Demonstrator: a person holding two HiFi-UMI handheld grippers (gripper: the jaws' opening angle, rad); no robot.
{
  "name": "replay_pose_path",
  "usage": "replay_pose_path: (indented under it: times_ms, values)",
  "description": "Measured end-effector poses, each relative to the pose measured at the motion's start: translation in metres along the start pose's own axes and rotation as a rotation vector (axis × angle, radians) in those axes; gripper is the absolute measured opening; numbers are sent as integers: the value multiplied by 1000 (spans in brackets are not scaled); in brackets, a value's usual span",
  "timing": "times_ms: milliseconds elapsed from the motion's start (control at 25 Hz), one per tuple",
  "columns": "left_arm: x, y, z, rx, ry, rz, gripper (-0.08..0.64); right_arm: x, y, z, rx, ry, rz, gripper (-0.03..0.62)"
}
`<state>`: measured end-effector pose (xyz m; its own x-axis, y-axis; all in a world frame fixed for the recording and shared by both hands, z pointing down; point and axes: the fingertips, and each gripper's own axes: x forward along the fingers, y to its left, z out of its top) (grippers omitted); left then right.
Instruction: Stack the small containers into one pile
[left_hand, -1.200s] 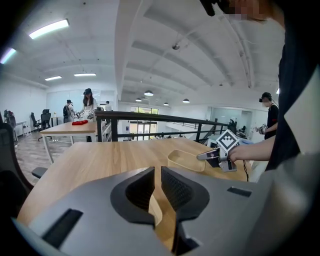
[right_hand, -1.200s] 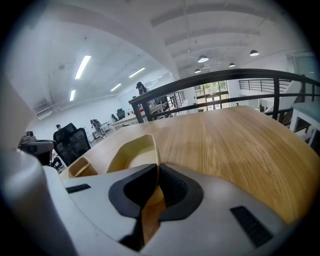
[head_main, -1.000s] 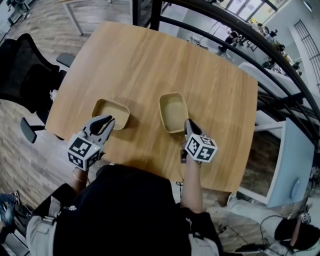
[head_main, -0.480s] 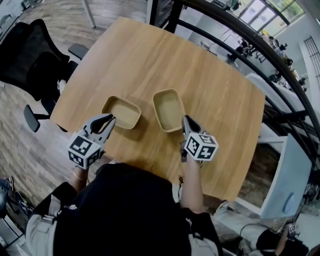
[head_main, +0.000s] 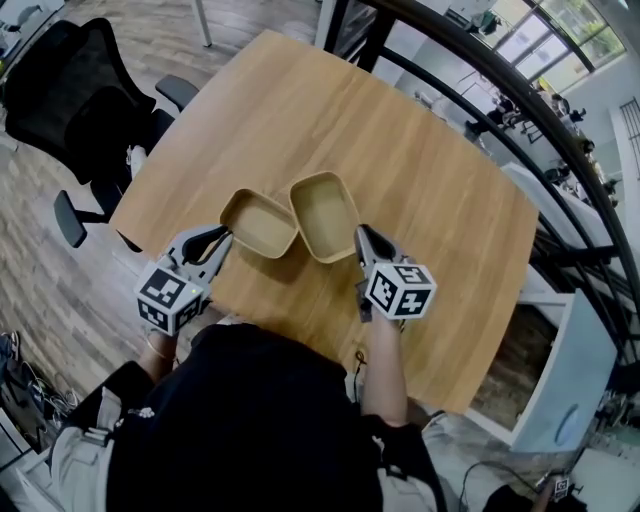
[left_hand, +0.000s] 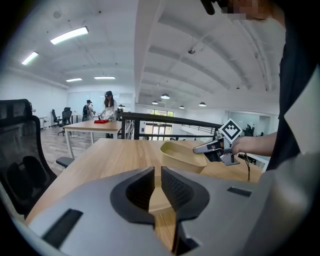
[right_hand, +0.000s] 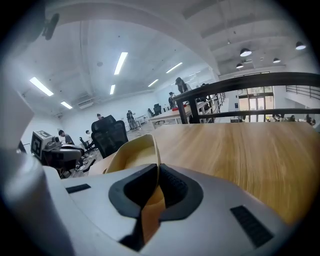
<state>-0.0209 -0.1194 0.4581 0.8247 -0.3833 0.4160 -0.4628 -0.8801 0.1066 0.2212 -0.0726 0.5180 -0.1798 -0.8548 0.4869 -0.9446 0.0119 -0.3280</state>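
Rims pinched tight in both tools, we hold the right container (head_main: 325, 215) in the right tool (head_main: 361, 234) just right of the left tool (head_main: 222, 237) and left container (head_main: 259, 223).

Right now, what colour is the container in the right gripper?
Tan, a pale yellowish beige container; head view shows it best.

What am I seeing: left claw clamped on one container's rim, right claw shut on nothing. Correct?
Not quite. The right claw isn't empty: the right gripper view shows it shut on the rim of the right container. The rest stands: the left claw is clamped on the rim of the left container.
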Motion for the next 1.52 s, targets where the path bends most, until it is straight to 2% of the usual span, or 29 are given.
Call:
replay_pose_path:
  times_ms: [680,1520]
  values:
    - [-38,36,-21,-53,-3,108,27,53,63,-8,-80,97,171,32]
    - [-66,60,-34,-107,-3,193,27,92,103,-21,-191,249,331,32]
